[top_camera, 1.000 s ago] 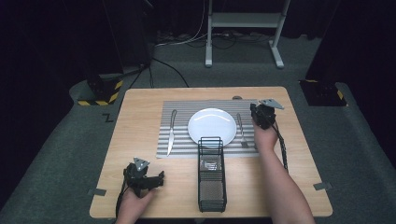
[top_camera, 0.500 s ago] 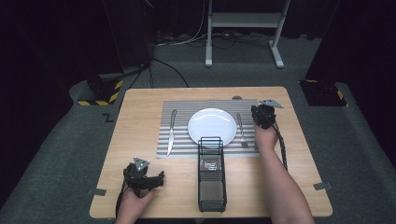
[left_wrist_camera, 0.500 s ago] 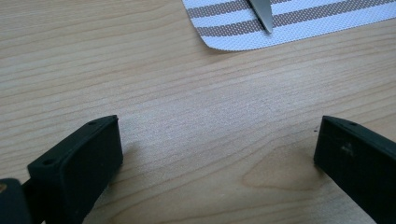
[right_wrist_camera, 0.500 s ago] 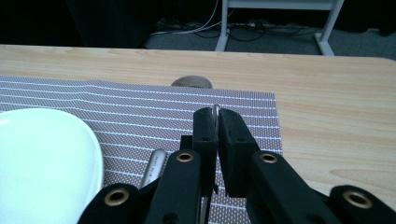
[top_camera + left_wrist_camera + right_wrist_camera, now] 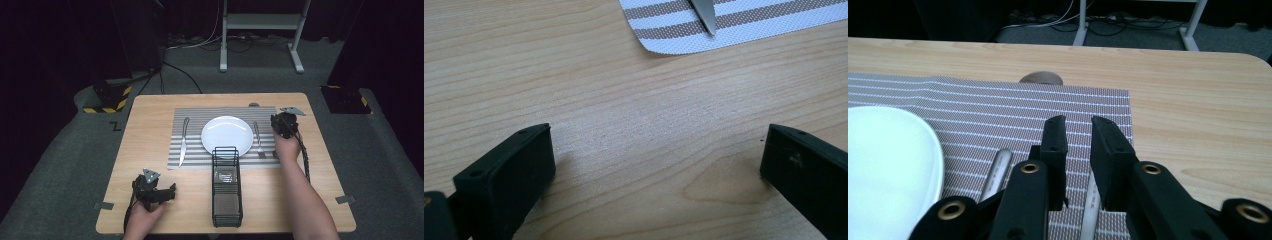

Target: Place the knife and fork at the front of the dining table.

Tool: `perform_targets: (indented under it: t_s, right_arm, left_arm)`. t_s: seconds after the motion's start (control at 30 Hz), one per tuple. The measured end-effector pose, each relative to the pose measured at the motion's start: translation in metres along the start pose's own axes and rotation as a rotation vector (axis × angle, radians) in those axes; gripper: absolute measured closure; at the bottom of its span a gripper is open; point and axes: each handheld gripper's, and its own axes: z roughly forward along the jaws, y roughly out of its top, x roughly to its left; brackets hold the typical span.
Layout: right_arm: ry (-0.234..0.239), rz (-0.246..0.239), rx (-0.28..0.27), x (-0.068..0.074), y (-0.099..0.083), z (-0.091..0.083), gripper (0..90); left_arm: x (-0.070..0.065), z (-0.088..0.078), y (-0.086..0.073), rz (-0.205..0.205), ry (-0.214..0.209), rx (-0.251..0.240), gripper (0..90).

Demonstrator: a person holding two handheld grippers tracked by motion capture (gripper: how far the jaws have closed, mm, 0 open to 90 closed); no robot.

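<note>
1. The right gripper [image 5: 283,125] sits at the right of the high view, over the right edge of the grey-and-white striped woven placemat [image 5: 195,117].
2. Its jaws have just been opening — a narrow gap shows between them in the right gripper view, above a slim metal utensil handle [image 5: 1091,205] lying on the placemat; the pads are not pressing it.
3. A silver metal fork [image 5: 258,140] lies just right of the round white plate [image 5: 227,135].
4. The left gripper [image 5: 165,192], at lower left, hovers over the light wooden table [image 5: 150,140] — jaws spread wide, empty.
5. A black wire cutlery basket [image 5: 227,186] stands at lower centre.
</note>
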Motion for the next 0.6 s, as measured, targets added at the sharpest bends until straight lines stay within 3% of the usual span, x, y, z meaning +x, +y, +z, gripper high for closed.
perform_targets:
  t_s: [0.1,0.17,0.23,0.4,0.6]
  right_arm:
    - [0.016,-0.024,0.003,-0.001,-0.003,-0.009,80.3]
    - [0.026,-0.028,0.037,-0.004,-0.006,-0.013,81.8]
    - [0.006,-0.053,0.066,-0.006,-0.011,-0.014,86.3]
    - [-0.008,-0.059,0.144,-0.014,-0.021,-0.008,89.6]
    - [-0.021,-0.082,0.195,-0.013,-0.029,0.001,89.7]
  left_arm:
    - [0.000,0.000,0.000,0.000,0.000,0.000,1.1]
    - [0.000,0.000,0.000,0.000,0.000,0.000,1.2]
    - [0.000,0.000,0.000,0.000,0.000,0.000,1.1]
    - [0.000,0.000,0.000,0.001,-0.003,0.000,1.1]
    - [0.000,0.000,0.000,0.003,-0.004,0.000,1.0]
